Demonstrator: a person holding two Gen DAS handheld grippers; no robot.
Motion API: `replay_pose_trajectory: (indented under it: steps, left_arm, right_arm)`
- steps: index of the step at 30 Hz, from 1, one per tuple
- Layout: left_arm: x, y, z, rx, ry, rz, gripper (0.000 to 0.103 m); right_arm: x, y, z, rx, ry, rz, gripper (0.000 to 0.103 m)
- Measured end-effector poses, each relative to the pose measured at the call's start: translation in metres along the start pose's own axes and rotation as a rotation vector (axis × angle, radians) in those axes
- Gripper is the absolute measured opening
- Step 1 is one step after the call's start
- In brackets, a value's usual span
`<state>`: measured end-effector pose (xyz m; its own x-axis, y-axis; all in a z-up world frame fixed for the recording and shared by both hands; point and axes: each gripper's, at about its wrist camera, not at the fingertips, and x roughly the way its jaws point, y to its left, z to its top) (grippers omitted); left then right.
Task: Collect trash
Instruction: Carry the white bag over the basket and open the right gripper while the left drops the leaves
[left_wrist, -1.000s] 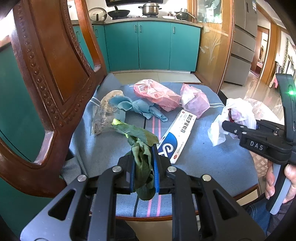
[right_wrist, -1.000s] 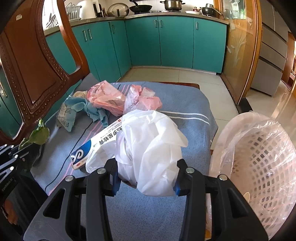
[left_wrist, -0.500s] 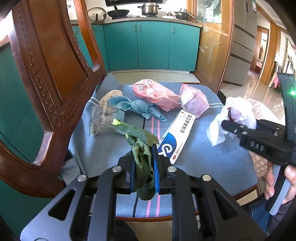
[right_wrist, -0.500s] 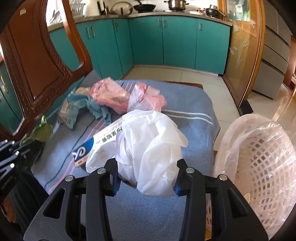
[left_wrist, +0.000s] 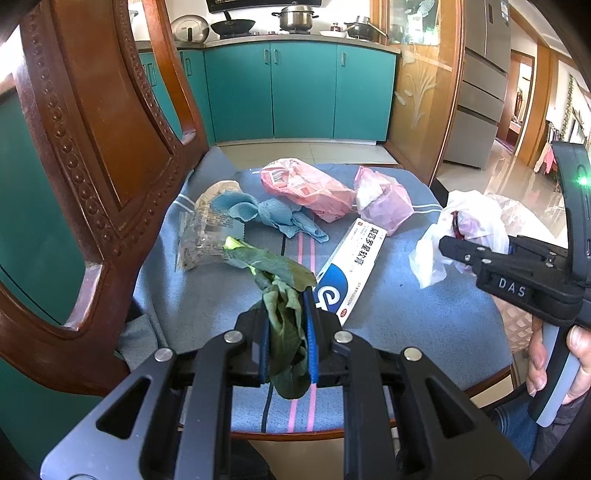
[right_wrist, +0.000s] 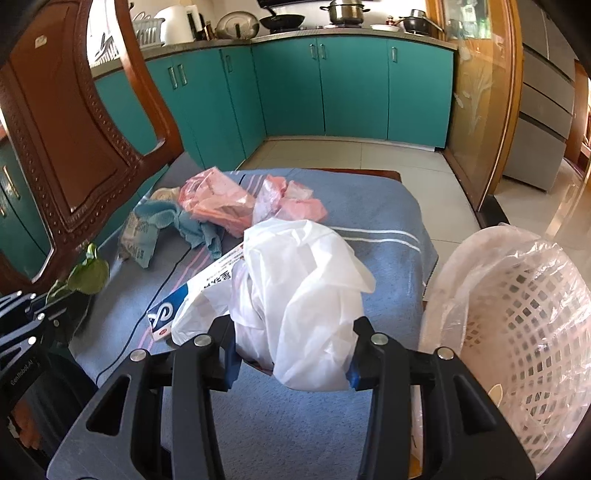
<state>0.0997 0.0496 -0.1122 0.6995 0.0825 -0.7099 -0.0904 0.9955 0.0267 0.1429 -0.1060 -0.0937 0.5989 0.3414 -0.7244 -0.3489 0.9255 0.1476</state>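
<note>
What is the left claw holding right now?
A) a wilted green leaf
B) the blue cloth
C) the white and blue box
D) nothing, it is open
A: in the left wrist view the left claw is shut on the wilted green leaf, whose stalk lies over the cushion, while the white and blue box and the blue cloth lie free on the chair cushion.
</note>
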Motion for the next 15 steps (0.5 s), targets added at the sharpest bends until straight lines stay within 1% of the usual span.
replay_pose_trajectory:
  steps: [2,6,15]
  left_arm:
    - [0.0,0.0,0.0,-0.001,-0.002,-0.001,0.017]
    - [-0.001,-0.001,0.001,0.0,-0.011,-0.006,0.017]
    - [-0.005,-0.013,0.002,0.022,-0.016,-0.031,0.017]
  right_arm:
    - [0.0,0.001,0.0,-0.004,-0.003,-0.002,0.043]
    - [-0.011,-0.006,0.004,0.035,-0.05,0.002,0.043]
    - [-0.04,-0.045,0.009,0.164,-0.18,-0.017,0.043]
